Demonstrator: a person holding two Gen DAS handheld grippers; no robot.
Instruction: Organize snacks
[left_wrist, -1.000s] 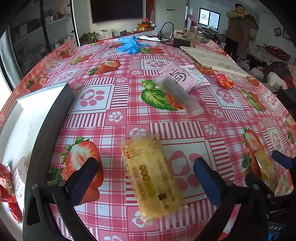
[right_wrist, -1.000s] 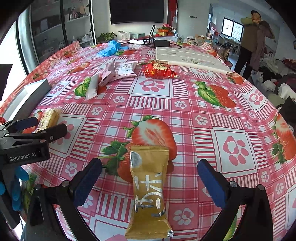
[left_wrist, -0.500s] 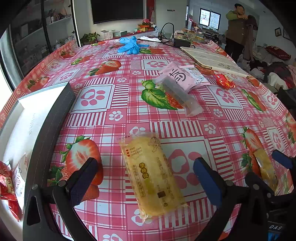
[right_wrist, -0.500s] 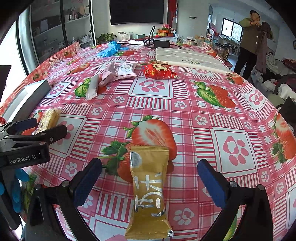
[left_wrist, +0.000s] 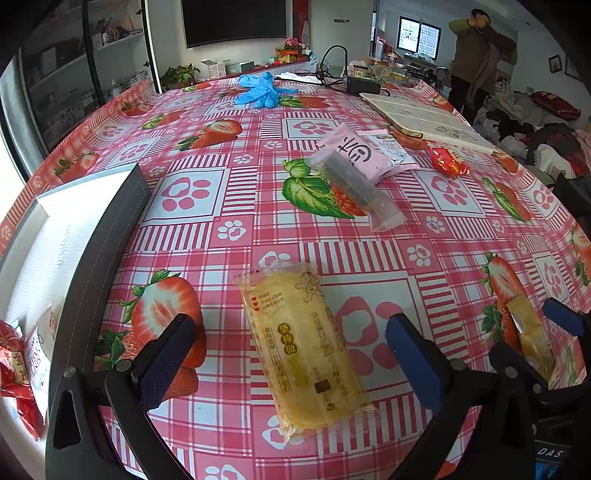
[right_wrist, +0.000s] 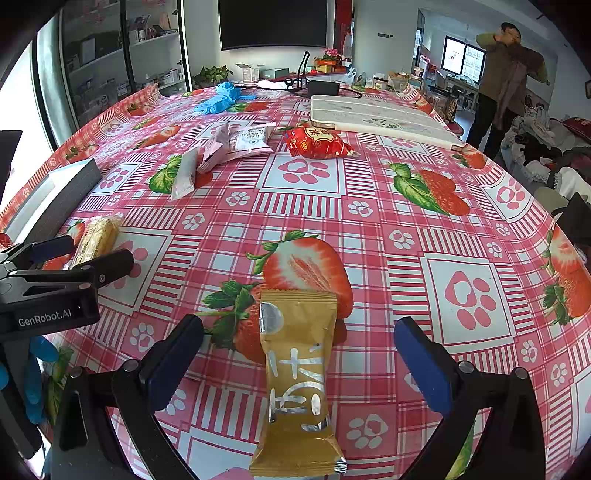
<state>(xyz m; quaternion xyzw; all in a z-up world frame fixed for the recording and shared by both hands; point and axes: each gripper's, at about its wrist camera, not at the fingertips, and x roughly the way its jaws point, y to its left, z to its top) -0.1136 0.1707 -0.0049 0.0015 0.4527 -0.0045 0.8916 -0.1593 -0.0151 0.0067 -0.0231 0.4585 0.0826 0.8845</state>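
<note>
**Mia:** Are the snacks all put away?

**Ben:** No, only a few. The box (left_wrist: 107, 229) on the left has some red packets (left_wrist: 14, 373) and a white one in it. Most snacks lie out on the strawberry tablecloth (left_wrist: 207, 192).

**Mia:** Which ones are out?

**Ben:** The yellow cake packet (left_wrist: 303, 347) lies flat between the fingers of the left gripper (left_wrist: 291, 354). The gold packet (right_wrist: 299, 373) lies flat between the fingers of the right gripper (right_wrist: 299, 365). Farther off are a clear packet (left_wrist: 354, 188), a pink packet (left_wrist: 354, 151), a white packet (right_wrist: 251, 140) and a red bag (right_wrist: 317, 142).

**Mia:** Are the grippers holding anything?

**Ben:** No. Both stand wide apart. The pads are well clear of the packets on each side, so nothing is pinched yet.

**Mia:** So what is left to do?

**Ben:** I think nearly all of it. Each gripper looks ready to squeeze its packet, then carry it to the box.

**Mia:** Did anything move from a moment ago?

**Ben:** Hardly. The grippers and both packets sit where they were. The left view slid just a tiny bit. Only the person (right_wrist: 506, 81) far back by the window moved their arms up.
</note>
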